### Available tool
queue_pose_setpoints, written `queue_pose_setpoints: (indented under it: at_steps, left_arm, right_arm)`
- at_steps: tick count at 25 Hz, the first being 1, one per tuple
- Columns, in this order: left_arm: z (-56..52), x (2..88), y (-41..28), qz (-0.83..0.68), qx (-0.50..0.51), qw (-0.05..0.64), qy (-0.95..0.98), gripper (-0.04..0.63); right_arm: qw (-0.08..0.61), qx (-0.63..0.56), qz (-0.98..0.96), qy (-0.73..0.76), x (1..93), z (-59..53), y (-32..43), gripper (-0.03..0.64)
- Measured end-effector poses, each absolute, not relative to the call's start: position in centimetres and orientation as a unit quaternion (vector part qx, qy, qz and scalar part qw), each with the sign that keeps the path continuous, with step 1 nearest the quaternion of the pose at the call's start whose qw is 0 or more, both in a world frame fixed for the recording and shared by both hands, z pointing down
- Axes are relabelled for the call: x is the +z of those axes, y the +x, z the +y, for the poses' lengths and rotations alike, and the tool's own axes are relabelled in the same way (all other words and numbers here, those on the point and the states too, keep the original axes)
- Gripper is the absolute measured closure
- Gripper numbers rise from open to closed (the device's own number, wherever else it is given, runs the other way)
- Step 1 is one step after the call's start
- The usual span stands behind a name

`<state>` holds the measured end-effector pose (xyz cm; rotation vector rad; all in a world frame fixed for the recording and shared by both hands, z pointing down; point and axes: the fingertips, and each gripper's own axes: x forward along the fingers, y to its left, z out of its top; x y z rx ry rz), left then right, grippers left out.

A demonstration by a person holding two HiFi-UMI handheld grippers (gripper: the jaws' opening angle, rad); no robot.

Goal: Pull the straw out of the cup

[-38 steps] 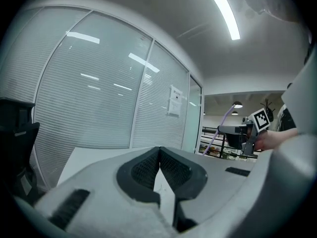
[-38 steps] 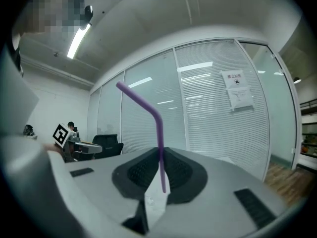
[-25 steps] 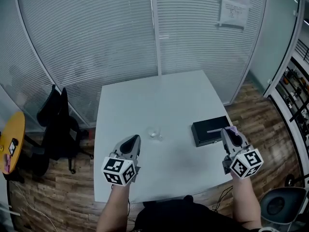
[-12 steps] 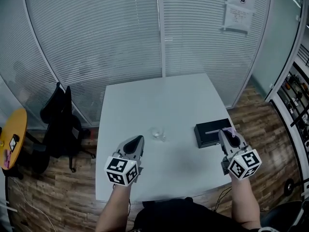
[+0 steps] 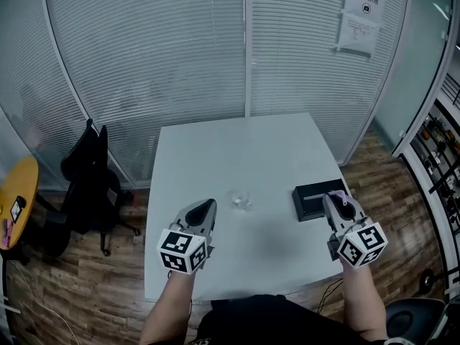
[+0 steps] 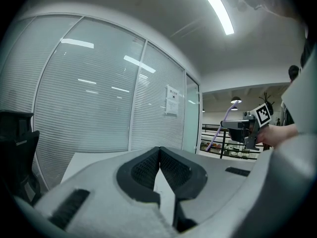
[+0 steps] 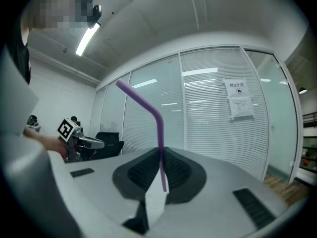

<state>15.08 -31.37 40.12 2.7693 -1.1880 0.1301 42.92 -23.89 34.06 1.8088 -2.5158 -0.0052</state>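
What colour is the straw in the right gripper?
Purple straw; it shows best in the right gripper view.

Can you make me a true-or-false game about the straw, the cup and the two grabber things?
1. The purple straw is pinched between the jaws of the right gripper. True.
2. The straw stands in the cup. False: it is out of the cup, held by the right gripper.
3. The left gripper holds the cup. False: its jaws are together with nothing between them, and the cup stands apart on the table.
4. A black box lies on the white table. True.
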Motion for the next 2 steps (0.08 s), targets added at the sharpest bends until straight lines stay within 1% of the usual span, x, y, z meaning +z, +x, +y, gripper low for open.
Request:
queue_pose_setpoints:
  at_steps: [2]
  left_arm:
    - [-31.48,40.06,14.57,-0.392,0.043,0.061,0.917,0.586]
  right_arm:
    - [0.023,-0.003,-0.813,0.582,34.03,-24.09,42.20,0.591]
